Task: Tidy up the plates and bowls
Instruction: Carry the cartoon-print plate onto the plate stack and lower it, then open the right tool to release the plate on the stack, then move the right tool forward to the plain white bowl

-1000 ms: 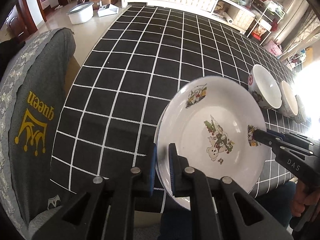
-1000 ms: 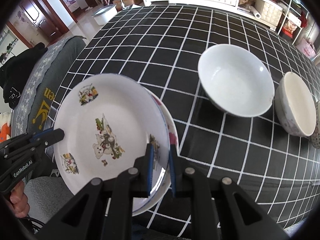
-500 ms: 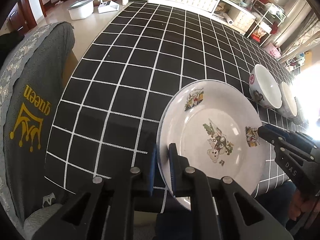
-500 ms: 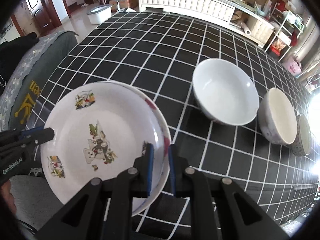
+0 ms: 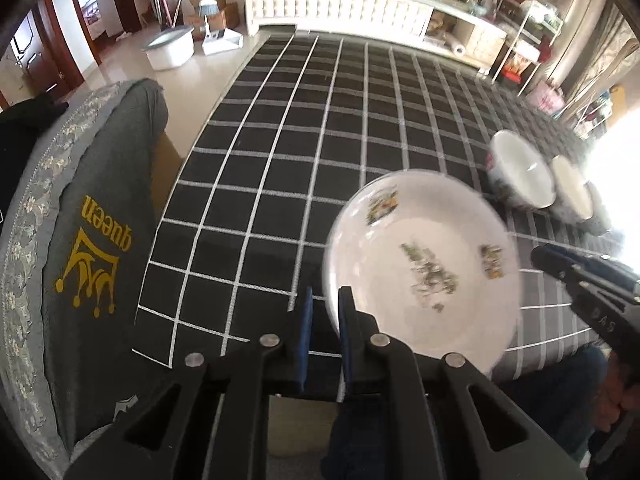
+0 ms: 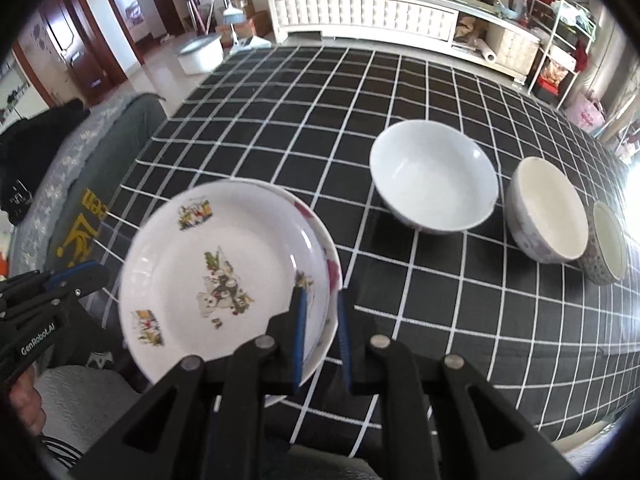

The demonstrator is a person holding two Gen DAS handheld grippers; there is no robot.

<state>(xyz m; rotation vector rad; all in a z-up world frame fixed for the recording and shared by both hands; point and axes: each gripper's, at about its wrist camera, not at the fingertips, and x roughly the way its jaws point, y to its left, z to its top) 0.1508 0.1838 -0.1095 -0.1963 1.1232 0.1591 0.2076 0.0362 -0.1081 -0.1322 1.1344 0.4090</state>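
Observation:
A white plate with cartoon prints [image 6: 216, 272] lies on a second plate with a red pattern [image 6: 332, 276] at the near edge of the checked table. My right gripper [image 6: 319, 320] is shut on the right rim of the stacked plates. My left gripper [image 5: 323, 316] is narrowly parted; the plate [image 5: 420, 264], blurred, has its left rim at the jaw gap, and grip there is unclear. A large white bowl [image 6: 434, 176], a cream bowl [image 6: 546, 210] and a small patterned bowl [image 6: 606, 242] stand in a row to the right.
The black tablecloth with white grid [image 5: 320, 132] stretches far ahead. A grey chair cover with a gold crown print [image 5: 92, 248] sits at the left table edge. A white cabinet [image 6: 360, 12] and a white bin [image 5: 168, 46] stand beyond the table.
Both grippers and the plates have pulled back toward the near table edge and slightly up. The plate now looks blurred in the left wrist view. The bowls have not moved.

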